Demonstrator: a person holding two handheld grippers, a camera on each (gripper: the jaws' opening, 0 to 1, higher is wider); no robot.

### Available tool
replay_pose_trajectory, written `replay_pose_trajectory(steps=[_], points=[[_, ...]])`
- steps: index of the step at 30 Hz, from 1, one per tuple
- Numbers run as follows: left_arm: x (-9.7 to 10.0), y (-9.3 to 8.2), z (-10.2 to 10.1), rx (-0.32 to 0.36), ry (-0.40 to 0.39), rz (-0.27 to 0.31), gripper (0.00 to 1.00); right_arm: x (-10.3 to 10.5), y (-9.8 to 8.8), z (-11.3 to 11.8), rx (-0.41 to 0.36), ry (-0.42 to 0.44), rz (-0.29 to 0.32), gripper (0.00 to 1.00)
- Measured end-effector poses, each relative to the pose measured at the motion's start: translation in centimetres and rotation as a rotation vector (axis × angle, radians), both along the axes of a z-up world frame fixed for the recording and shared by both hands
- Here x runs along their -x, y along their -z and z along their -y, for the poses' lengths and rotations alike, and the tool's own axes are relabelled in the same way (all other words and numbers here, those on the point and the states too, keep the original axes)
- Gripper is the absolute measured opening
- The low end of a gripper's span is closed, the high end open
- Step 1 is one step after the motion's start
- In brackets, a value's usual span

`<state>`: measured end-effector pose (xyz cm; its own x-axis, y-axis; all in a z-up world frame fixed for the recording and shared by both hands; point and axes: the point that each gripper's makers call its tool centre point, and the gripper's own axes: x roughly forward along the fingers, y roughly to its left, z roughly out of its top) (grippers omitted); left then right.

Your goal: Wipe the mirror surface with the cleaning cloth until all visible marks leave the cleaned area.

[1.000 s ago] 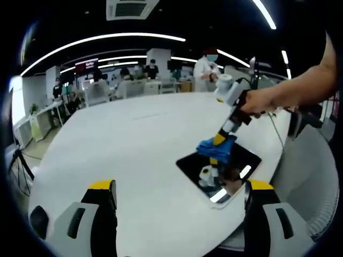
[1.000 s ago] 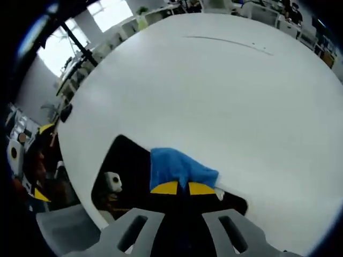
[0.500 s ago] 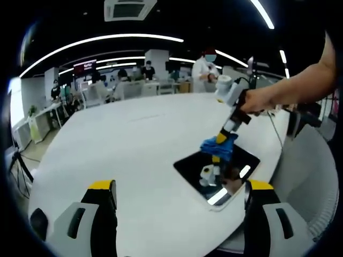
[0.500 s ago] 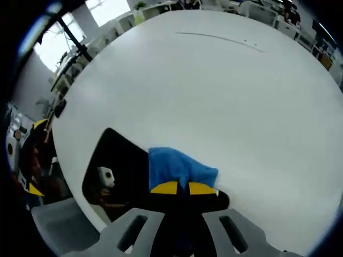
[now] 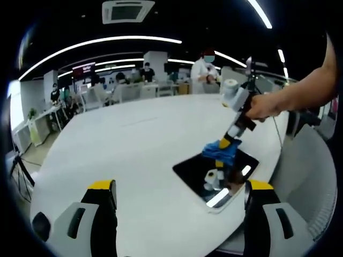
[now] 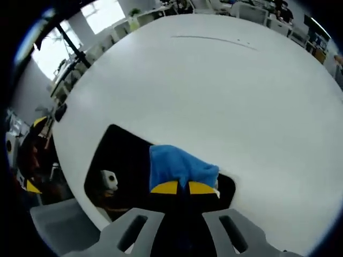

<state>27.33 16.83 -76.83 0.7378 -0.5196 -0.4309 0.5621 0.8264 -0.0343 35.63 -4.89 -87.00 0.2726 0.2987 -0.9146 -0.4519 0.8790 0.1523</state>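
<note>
Change: your right gripper point(image 6: 185, 188), clamped on the cloth point(image 6: 179, 167), has slid along the mirror point(image 5: 215, 172).
Left gripper point(image 5: 179, 195): jaws apart, idle.
Meaning: wiping continues; marks unclear.

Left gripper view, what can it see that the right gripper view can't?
The left gripper view alone takes in a hand holding the right gripper from outside, the open left gripper, people at desks far behind, and ceiling lights. The right gripper view alone looks straight down its own shut jaws and catches bright windows at the top left. Both share the white table, the dark mirror lying on it, and the blue cloth pinched in the right gripper over the mirror.
</note>
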Motion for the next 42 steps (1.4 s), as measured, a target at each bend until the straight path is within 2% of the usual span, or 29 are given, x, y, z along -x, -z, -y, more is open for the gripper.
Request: replay_pose_trajectory(steps=[9,15,32,42], points=[[0.4,0.1,0.7,-0.002,0.02,0.001,1.0,2.7,0.0,-0.1,0.0,-0.008,0.001,0.0],[1.0,0.3,1.3,0.001,0.034,-0.004,1.0,4.5,0.0,-0.1,-0.015,-0.008,-0.023,0.0],[1.6,0.4,1.3,0.005,0.026,-0.001,1.0,8.9,0.0,0.3,-0.071,0.024,-0.066,0.0],[1.7,0.2,1.0,0.011,0.013,0.003,1.0,11.2,0.0,0.1,-0.068,0.012,-0.078,0.0]])
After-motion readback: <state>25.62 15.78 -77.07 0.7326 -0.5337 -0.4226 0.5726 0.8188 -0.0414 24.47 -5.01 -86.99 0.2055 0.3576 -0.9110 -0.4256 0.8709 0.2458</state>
